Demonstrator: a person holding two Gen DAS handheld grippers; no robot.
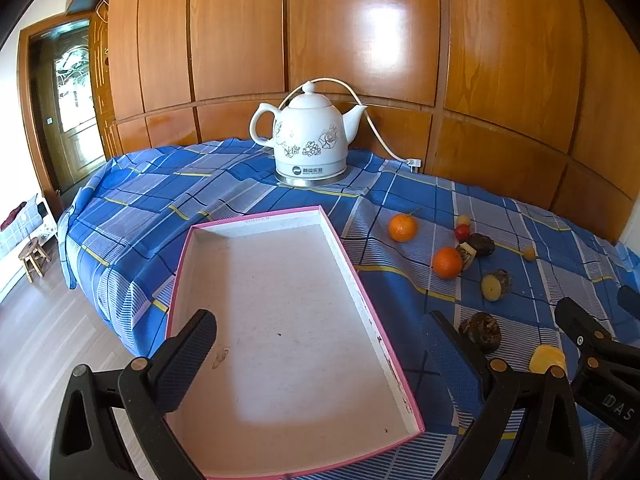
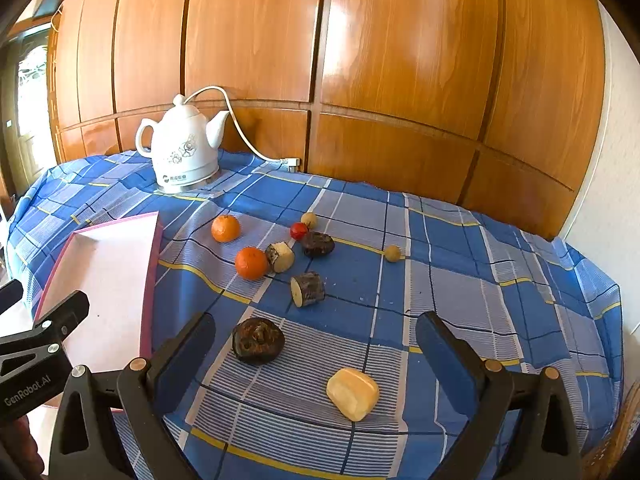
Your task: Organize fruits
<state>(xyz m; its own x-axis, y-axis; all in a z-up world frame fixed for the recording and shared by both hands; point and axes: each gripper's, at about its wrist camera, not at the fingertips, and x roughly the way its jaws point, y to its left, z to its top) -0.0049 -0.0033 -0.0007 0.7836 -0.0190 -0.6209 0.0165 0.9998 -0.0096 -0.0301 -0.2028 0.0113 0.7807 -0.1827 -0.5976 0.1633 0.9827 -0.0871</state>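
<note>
Right claw [image 2: 316, 364] gapes empty, the pale yellow fruit [image 2: 353, 393] between its jaws, the dark fruit [image 2: 258, 340] just left. Left claw [image 1: 320, 356] hangs open over the pink-rimmed tray [image 1: 256, 222]. Closing off-centre could roll the yellow fruit away across the bench's cloth [image 2: 460, 264].

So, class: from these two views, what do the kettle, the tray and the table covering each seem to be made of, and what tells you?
Kettle: likely glazed ceramic; glossy white body with printed flowers, on a shiny, metal-looking base ring.
Tray: probably cardboard; thin pink-edged walls, matt, speckled white floor with scuffs.
Table covering: woven fabric; blue check pattern, soft folds draping over the edge.
</note>
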